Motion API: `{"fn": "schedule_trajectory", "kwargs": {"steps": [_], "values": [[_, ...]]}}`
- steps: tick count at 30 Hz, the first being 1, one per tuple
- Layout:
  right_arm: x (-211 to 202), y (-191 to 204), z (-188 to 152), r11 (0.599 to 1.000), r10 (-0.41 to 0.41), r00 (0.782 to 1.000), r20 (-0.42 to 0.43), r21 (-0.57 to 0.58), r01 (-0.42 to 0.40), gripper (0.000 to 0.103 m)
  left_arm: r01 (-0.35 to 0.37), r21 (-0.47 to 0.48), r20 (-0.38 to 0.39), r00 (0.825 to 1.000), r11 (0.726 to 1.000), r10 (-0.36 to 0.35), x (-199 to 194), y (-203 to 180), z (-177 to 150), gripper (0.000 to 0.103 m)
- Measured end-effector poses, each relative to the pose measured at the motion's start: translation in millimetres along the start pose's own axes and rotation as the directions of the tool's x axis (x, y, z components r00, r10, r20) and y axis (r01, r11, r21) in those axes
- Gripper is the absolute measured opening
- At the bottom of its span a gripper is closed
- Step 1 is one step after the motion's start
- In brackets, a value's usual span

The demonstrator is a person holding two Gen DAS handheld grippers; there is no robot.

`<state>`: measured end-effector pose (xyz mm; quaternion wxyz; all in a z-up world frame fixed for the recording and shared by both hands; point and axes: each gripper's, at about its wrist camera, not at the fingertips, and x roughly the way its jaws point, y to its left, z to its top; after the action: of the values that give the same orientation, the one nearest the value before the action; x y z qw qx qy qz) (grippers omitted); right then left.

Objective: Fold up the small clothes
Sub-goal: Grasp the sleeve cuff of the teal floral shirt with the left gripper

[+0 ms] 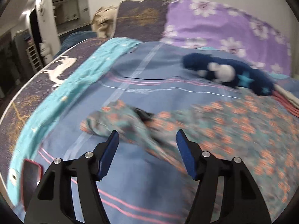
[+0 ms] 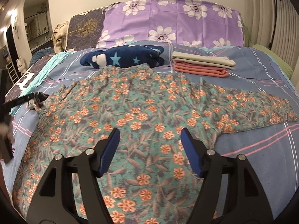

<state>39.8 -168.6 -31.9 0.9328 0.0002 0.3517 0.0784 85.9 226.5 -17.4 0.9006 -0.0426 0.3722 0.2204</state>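
Nearest the right wrist camera, the right gripper [image 2: 149, 141] hangs over the body of the floral garment [image 2: 130, 112] with its blue jaws spread and nothing pinched between them. The left gripper [image 1: 147, 143] also stands spread, its jaws apart above a bunched sleeve end of the same garment [image 1: 115, 119], not pressing on it; that view is smeared by motion. The garment lies flat on the bed with its long axis running across it, one sleeve stretched out to the right and the other bunched at the left edge, its lower body toward the cameras. Under it is a blue-grey sheet with pink and white stripes [image 2: 257, 149]. Farther back lie a navy fleece with stars [image 2: 127, 57] and, beside it to the right, a folded stack, beige over coral [image 2: 201, 65]. Beyond them a purple flowered pillow [image 2: 168, 20] leans against a cream wall, and a lit doorway opens at far left.
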Motion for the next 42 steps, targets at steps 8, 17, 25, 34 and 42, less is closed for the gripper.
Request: {"fn": "schedule_trajectory", "kwargs": {"steps": [8,17,25,34,42], "values": [[4.2,-7.4,-2.0,1.0,-0.016,1.0,-0.021,0.025,0.016,0.071,-0.066,-0.002,-0.234,0.97,0.998,0.064,82.1,29.2,14.0,0.055],[13.2,-16.2,0.4,0.999,-0.031,0.999,-0.04,0.038,0.032,0.072,-0.023,-0.297,-0.167,0.986,0.955,-0.028,24.1,124.1,-53.7,0.036],[12.5,2.9,-3.7,1.0,0.012,0.999,-0.047,0.0,-0.012,0.075,-0.113,-0.256,-0.152,0.985,0.96,0.075,7.0,129.3,-58.6,0.052],[13.2,-12.2,-6.7,0.999,-0.016,0.997,-0.074,0.05,0.019,0.076,-0.134,0.029,-0.023,0.991,0.99,0.135,-3.1,91.8,-15.7,0.059],[-1.3,-23.2,-6.0,0.997,-0.041,0.998,-0.042,0.061,0.044,0.077,-0.123,0.297,-0.127,0.978,0.947,0.167,47.0,58.4,17.2,0.003]]}}
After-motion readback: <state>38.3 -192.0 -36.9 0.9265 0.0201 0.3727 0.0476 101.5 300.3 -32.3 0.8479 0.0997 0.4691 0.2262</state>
